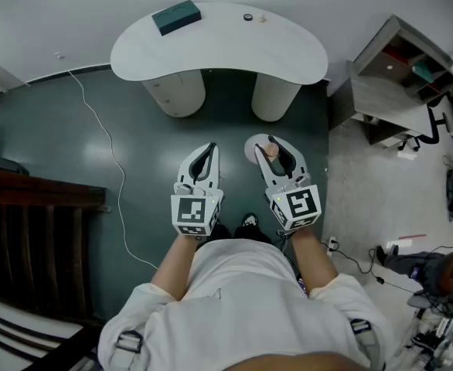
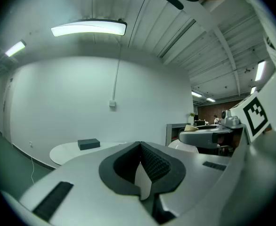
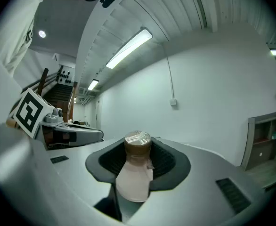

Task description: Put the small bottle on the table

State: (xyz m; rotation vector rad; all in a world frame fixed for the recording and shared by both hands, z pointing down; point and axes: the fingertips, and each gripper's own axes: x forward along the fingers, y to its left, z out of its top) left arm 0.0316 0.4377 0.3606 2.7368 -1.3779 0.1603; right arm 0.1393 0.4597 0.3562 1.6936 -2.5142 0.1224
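Observation:
In the head view the white kidney-shaped table (image 1: 219, 49) stands ahead of me, some way beyond both grippers. My right gripper (image 1: 277, 153) is shut on the small bottle (image 1: 270, 152), which has a pale pink body and a brown cap. The right gripper view shows the bottle (image 3: 133, 175) upright between the dark pads, its cap (image 3: 138, 142) poking above them. My left gripper (image 1: 204, 158) is level beside the right one. Its jaws meet with nothing between them, as the left gripper view (image 2: 141, 167) shows. That view also has the table (image 2: 69, 153) far ahead.
A teal box (image 1: 176, 16) and two small items (image 1: 248, 17) lie on the table, which rests on two round legs (image 1: 176, 93). A round white disc (image 1: 253, 147) is below the right gripper. A shelf unit (image 1: 396, 76) stands right, dark wooden furniture (image 1: 33, 230) left, a white cable (image 1: 112, 157) on the floor.

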